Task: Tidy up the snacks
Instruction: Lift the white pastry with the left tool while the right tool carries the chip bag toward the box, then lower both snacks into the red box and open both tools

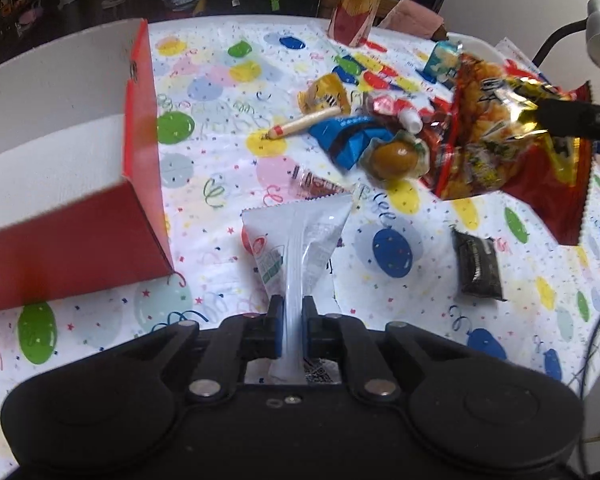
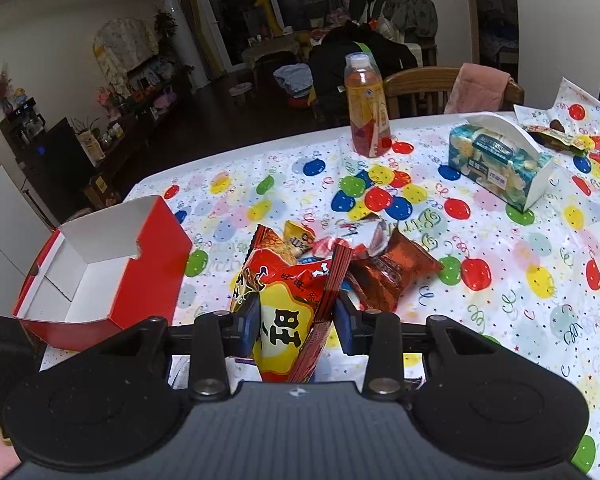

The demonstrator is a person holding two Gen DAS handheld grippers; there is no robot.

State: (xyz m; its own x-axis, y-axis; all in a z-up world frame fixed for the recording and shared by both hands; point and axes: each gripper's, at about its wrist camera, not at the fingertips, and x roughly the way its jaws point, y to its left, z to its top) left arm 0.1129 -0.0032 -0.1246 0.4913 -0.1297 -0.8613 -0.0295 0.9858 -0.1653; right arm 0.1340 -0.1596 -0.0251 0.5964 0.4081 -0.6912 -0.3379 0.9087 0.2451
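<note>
Snack pile (image 2: 340,252) crowds mid-table; red box (image 2: 100,268) lies open

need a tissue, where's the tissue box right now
In the right wrist view the tissue box sits on the balloon tablecloth at the far right, to the right of the orange drink bottle and beyond the snack pile.

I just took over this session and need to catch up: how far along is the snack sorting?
Done: nothing visible yet; the red box looks empty inside. In hand: the left gripper pinches a white packet, and the right gripper holds a red-and-yellow snack bag lifted off the table. Left: a pile of snacks and a dark packet lie on the balloon tablecloth.
</note>
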